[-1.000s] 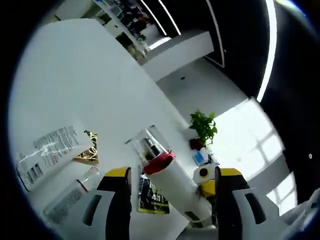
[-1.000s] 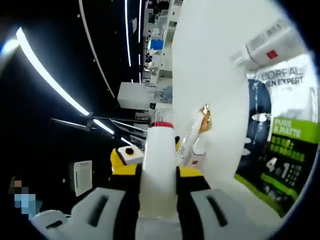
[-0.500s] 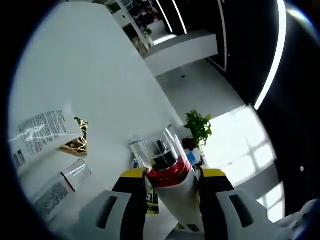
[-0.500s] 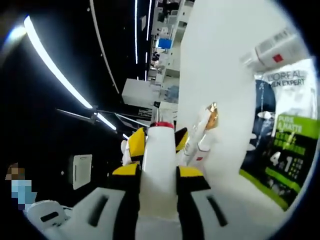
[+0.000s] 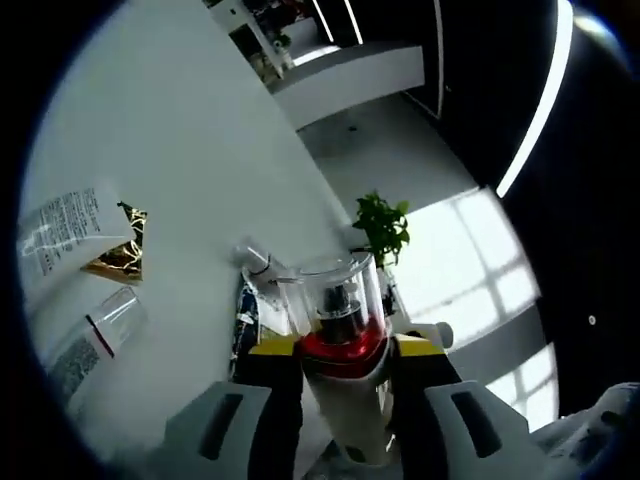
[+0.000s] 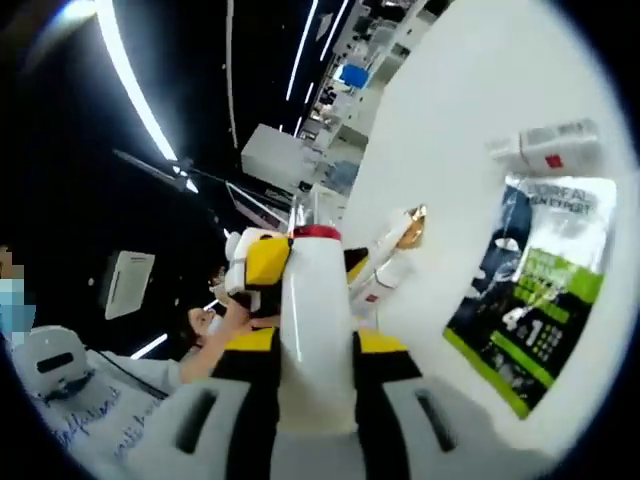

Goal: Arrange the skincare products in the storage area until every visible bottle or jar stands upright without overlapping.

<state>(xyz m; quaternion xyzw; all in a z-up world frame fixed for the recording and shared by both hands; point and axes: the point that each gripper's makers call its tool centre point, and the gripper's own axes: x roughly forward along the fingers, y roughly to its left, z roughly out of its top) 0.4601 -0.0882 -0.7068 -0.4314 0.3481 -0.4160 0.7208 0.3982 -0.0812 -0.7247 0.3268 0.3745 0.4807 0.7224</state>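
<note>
White bench [image 5: 180, 150] beyond both tools. Right tool [image 6: 303, 345] clamped on white pump bottle's [image 6: 315, 320] body, left tool [image 5: 345, 350] clamped at its red collar under clear cap [image 5: 335, 290].

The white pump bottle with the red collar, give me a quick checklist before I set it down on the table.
1. Right tool shut on white pump bottle: ok.
2. Left tool shut on the bottle near its red collar: ok.
3. Clear cap on the pump: ok.
4. Bottle upright relative to the table: cannot tell, both views are tilted.
5. Bare table for landing: ok; open white surface beyond the green packet.
6. Other items upright: not ok; gold-tipped tube and red-label bottle lie flat.
</note>
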